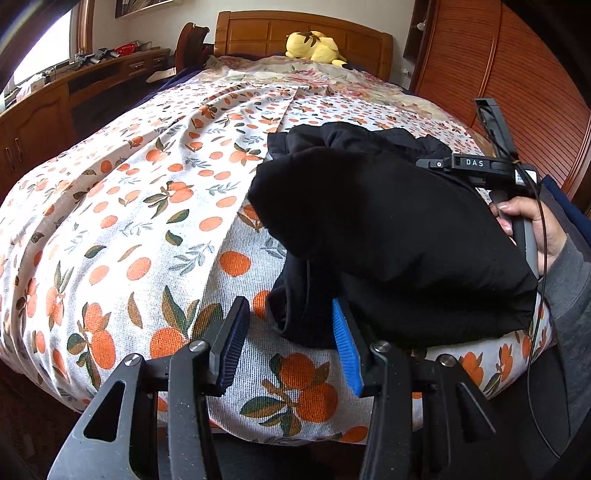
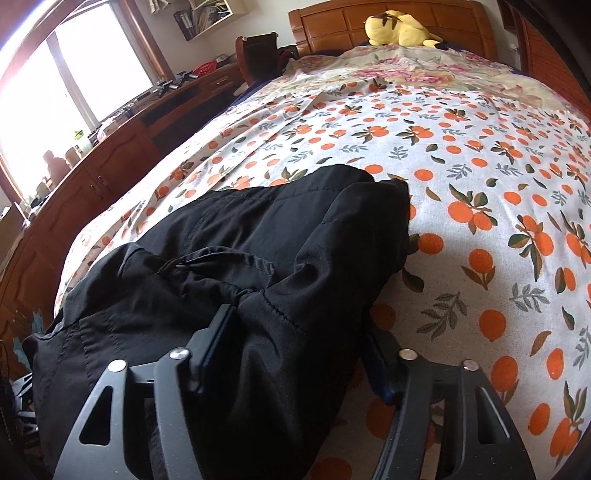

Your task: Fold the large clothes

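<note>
A black garment (image 1: 388, 229) lies bunched near the foot of a bed covered in an orange-print sheet (image 1: 129, 206). My left gripper (image 1: 291, 339) is open just below and left of the garment's lower edge, with nothing between its fingers. In the right wrist view the same black garment (image 2: 258, 266) fills the lower left. My right gripper (image 2: 299, 350) has black cloth draped between and over its fingers; the right finger is mostly hidden. The right gripper's body (image 1: 476, 166) and the hand holding it show in the left wrist view, behind the garment.
A yellow plush toy (image 1: 314, 46) lies by the wooden headboard (image 1: 303, 29). A long wooden cabinet (image 1: 55, 107) runs along the left under a window. A wooden wardrobe (image 1: 517, 74) stands at the right. The bed's foot edge is close below both grippers.
</note>
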Action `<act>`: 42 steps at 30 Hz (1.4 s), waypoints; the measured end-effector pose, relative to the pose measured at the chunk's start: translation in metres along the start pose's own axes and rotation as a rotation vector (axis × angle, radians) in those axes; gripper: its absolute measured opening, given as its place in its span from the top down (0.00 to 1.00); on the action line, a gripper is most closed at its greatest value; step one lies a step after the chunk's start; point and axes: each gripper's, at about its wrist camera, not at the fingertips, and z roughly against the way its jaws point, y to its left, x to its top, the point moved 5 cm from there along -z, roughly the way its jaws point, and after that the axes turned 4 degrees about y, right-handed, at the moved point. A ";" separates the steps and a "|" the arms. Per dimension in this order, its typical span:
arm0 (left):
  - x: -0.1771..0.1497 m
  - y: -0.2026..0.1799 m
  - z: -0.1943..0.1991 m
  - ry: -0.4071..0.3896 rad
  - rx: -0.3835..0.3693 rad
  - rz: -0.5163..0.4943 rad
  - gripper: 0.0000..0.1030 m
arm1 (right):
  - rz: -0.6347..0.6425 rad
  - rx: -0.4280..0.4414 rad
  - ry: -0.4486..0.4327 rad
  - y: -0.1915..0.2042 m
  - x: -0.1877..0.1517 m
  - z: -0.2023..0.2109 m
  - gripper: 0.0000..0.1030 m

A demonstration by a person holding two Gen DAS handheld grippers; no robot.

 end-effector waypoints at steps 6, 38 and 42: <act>0.001 -0.011 0.001 -0.014 -0.007 -0.052 0.91 | 0.033 -0.002 -0.062 0.004 0.002 0.017 0.70; 0.029 0.316 0.125 -0.327 0.259 0.204 0.95 | 0.472 0.057 -0.095 0.344 0.119 -0.117 0.79; 0.024 0.361 0.130 -0.330 0.322 0.259 0.95 | 0.526 0.073 -0.096 0.389 0.136 -0.154 0.79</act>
